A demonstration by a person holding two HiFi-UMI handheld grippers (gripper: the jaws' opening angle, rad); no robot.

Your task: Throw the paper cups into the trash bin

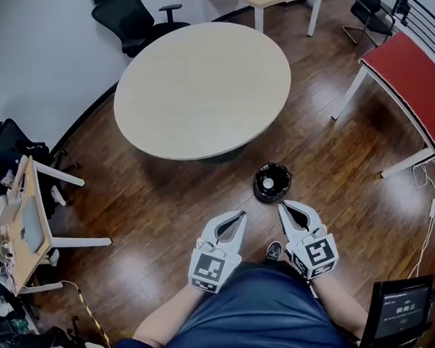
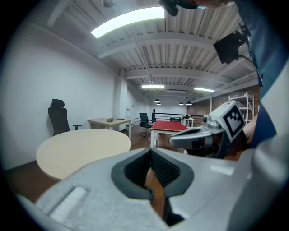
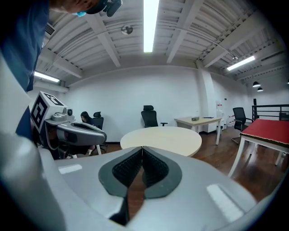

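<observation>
A small black trash bin (image 1: 271, 182) stands on the wooden floor just in front of the round beige table (image 1: 202, 88); something white, like a paper cup, lies inside it. My left gripper (image 1: 241, 214) is held low near my body, left of the bin, jaws shut and empty. Just right of it, my right gripper (image 1: 282, 204) points at the bin's near rim, also shut with nothing in it. The left gripper (image 2: 150, 151) shows its pads meeting, with the right gripper (image 2: 198, 136) beside it. The right gripper (image 3: 142, 148) looks toward the round table (image 3: 161, 137).
A red-topped table (image 1: 418, 80) stands at the right, and black office chairs (image 1: 130, 13) are behind the round table. A wooden frame and clutter (image 1: 25, 224) fill the left edge. A screen (image 1: 402, 310) sits at the lower right. My shoe (image 1: 273, 250) is near the bin.
</observation>
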